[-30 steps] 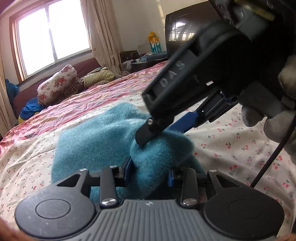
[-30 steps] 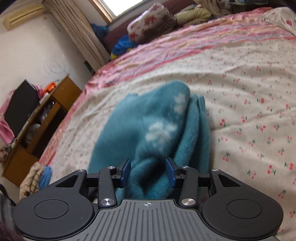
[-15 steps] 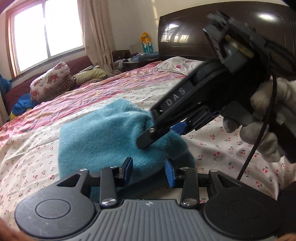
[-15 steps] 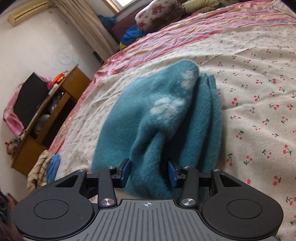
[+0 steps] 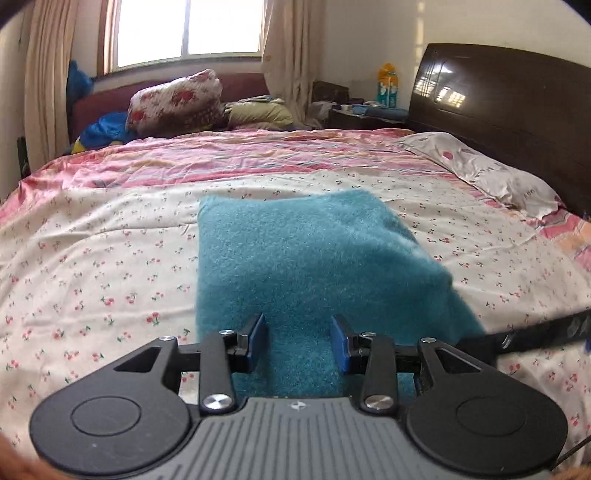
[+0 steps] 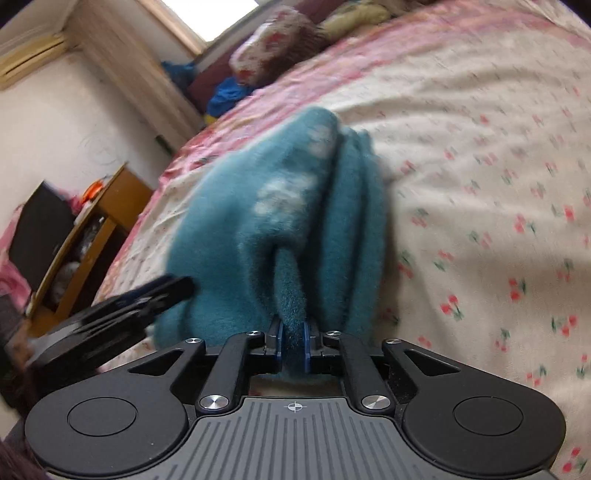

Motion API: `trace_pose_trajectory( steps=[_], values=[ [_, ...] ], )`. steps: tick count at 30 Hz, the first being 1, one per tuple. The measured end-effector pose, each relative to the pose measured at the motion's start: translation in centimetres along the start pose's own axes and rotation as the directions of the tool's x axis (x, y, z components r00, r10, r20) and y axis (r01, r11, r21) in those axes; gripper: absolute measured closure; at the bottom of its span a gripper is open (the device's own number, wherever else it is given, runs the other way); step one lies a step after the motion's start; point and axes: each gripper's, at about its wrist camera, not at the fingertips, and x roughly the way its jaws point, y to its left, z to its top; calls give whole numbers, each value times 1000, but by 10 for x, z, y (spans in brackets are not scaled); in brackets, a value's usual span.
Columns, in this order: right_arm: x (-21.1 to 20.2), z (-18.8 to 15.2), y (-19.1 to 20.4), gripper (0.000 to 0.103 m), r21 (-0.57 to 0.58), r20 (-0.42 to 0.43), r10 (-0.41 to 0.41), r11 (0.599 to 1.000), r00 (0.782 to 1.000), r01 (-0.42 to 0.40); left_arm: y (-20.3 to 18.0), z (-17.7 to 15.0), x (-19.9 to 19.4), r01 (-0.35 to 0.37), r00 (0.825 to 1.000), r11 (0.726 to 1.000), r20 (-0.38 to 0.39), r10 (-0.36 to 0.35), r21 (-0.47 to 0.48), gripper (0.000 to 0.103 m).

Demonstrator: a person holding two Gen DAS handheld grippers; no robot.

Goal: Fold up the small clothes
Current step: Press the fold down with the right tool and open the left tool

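On the bed [image 5: 92, 236], mid-sheet and well in from the headboard [image 5: 517, 110] edge, lies a teal fleece garment [image 5: 306, 258], partly folded into layered ridges with pale patches showing in the right wrist view.

Right tongs [image 6: 292, 345]: have just been closing, and the blue pads now pinch a raised ridge of the garment's near edge, fabric squeezed between them. Gripping.

Left tongs [image 5: 298, 341]: parted, hovering at the garment's near edge. Teal fabric shows in the gap, but the pads [image 5: 256, 341] stand clear of it with no pinch visible. Open, holding nothing.

In the right wrist view the left tongs come in from the left, tips just beside the garment's left side, blurred. In the left wrist view a black finger of the right tongs pokes in at the right edge, low beside the garment.

Floral pillow [image 5: 173, 99] and window [image 5: 188, 33] beyond the far edge of the bed.
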Motion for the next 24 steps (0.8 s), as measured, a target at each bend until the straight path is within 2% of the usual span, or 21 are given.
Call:
trace_pose_trajectory(
  steps=[3,6,7,8,11,15,16,19,22,24],
  values=[
    [-12,13,7,83,-7,46,15,1000,999,-14,-4,-5,1,-2,1000,999,11,2,47,59],
    [-18,29,7,64,8,124,34,999,992,-35,-5,-8,1,3,1000,998,17,-4,64,58],
    [-15,36,7,54,12,137,21,1000,990,-23,-4,-7,0,7,1000,998,18,-9,62,58],
    [-8,41,8,50,18,142,1,1000,990,-4,-3,-5,0,14,1000,998,18,-15,56,58],
    [18,57,3,50,70,108,-20,997,994,12,6,2,-10,24,999,999,41,-25,26,59],
    [40,62,-1,48,92,77,-17,996,997,10,27,9,-23,-7,995,1000,103,9,-17,53],
    [43,62,-2,48,102,71,-3,995,997,-4,33,11,-20,-18,995,999,98,20,-29,50],
    [48,59,-1,48,99,68,23,995,997,-29,52,13,2,-31,999,994,38,35,-109,50],
    [54,58,8,69,85,72,-3,996,997,-3,64,15,18,6,1000,977,-8,-8,-214,50],
    [50,60,11,74,70,80,-3,998,997,-2,58,21,17,20,1000,980,7,-19,-199,50]
  ],
)
